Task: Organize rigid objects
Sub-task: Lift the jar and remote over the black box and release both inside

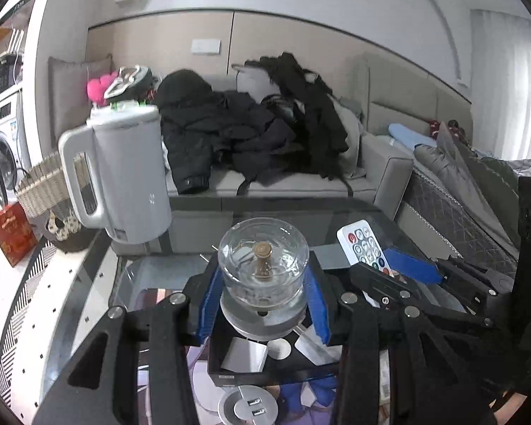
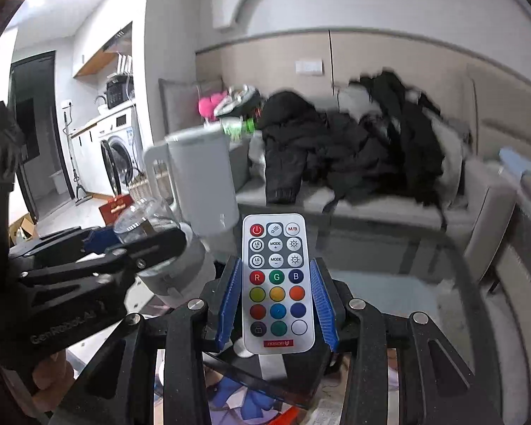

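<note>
My left gripper (image 1: 263, 301) is shut on a clear glass dome ornament (image 1: 263, 265) with a small brown figure inside and a grey base, held above an open black box (image 1: 265, 357). My right gripper (image 2: 278, 301) is shut on a white remote control (image 2: 278, 283) with coloured buttons, held above the glass table. The remote (image 1: 366, 244) and the right gripper show at the right in the left wrist view. The ornament (image 2: 141, 219) and the left gripper show at the left in the right wrist view.
A white electric kettle (image 1: 124, 177) stands on the glass table (image 1: 354, 212) at the far left. A grey sofa (image 1: 283, 180) heaped with black clothes lies beyond. A wicker basket (image 1: 42, 184) and a red box (image 1: 12, 233) sit at left. A round USB socket (image 1: 247, 407) lies below.
</note>
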Demonstrator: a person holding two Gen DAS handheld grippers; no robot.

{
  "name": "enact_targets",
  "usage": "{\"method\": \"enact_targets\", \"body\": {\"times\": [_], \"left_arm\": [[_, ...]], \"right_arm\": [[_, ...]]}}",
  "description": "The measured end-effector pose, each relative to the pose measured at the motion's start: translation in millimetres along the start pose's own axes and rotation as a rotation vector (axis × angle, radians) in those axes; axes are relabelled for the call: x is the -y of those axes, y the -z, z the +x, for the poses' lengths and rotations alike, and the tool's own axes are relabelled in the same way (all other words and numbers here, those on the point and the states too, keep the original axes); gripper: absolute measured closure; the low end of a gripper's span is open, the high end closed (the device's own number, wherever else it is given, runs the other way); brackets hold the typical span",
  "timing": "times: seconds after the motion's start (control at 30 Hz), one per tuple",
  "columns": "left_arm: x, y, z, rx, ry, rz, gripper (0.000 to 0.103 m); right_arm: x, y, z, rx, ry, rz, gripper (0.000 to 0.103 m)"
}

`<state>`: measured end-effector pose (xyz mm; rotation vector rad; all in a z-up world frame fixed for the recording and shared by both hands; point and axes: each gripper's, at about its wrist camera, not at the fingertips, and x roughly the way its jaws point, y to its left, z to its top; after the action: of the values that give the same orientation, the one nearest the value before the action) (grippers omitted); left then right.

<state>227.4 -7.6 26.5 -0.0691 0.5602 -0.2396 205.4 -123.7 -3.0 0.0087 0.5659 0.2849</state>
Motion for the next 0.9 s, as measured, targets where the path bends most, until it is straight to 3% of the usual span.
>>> {"method": "enact_targets", "body": {"times": [0.3, 0.9], "left_arm": [[-2.8, 6.7, 37.1, -0.099, 0.007, -0.005, 0.061], [-5.2, 18.0, 58.3, -0.192, 0.020, -0.037, 0.060]], "right_arm": [[13.2, 15.2, 53.8, -0.136, 0.001, 0.043, 0.064], [10.8, 35.2, 76.5, -0.270, -0.009, 0.047, 0.063]]}}
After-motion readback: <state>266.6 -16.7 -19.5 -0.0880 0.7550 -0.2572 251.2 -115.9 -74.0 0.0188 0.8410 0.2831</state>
